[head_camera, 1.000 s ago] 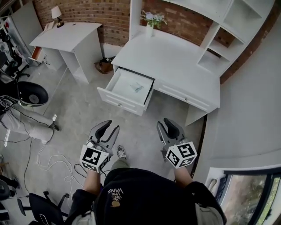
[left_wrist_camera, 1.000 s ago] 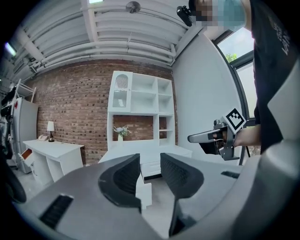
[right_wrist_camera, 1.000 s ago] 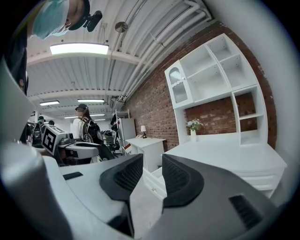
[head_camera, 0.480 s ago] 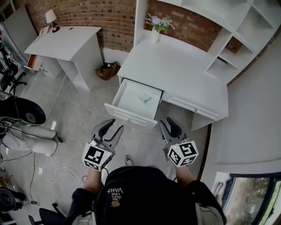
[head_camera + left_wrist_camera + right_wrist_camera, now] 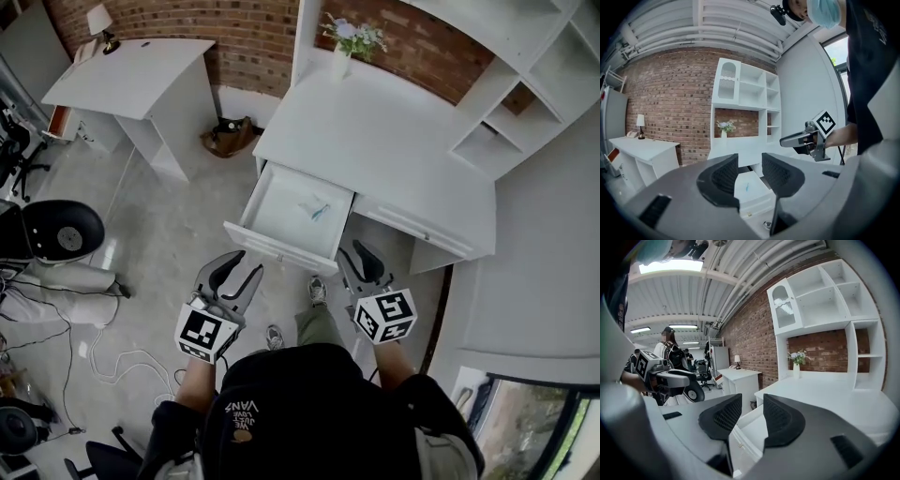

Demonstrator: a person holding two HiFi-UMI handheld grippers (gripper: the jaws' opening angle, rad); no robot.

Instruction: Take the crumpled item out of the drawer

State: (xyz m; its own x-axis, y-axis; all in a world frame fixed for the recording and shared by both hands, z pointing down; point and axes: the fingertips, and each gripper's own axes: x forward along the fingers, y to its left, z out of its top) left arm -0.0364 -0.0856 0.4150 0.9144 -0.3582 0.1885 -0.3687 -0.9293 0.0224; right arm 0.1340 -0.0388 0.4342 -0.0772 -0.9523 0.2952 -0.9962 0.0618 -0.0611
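The white drawer (image 5: 281, 230) stands pulled out from the desk, and a small pale crumpled item (image 5: 316, 209) with a blue streak lies on its floor. Both grippers hover over the floor in front of the drawer, short of it. My left gripper (image 5: 238, 270) is open with nothing between its jaws; in the left gripper view (image 5: 750, 164) the drawer (image 5: 754, 199) and the item (image 5: 746, 186) show through the gap. My right gripper (image 5: 359, 255) is open and empty too, close to the drawer's right front corner. The right gripper view (image 5: 752, 404) shows the drawer's side (image 5: 745, 430), with the item hidden.
The white desk (image 5: 403, 141) carries a shelf unit and a vase of flowers (image 5: 342, 56). A second white desk (image 5: 131, 75) with a lamp stands at the left. A brown bag (image 5: 230, 136), cables (image 5: 103, 356), a black round chair (image 5: 56, 230) and my shoe (image 5: 317, 289) are on the floor.
I have stepped closer to the desk, so the drawer is nearer both grippers. A leg and shoe now show below the drawer. The left jaws have spread wider.
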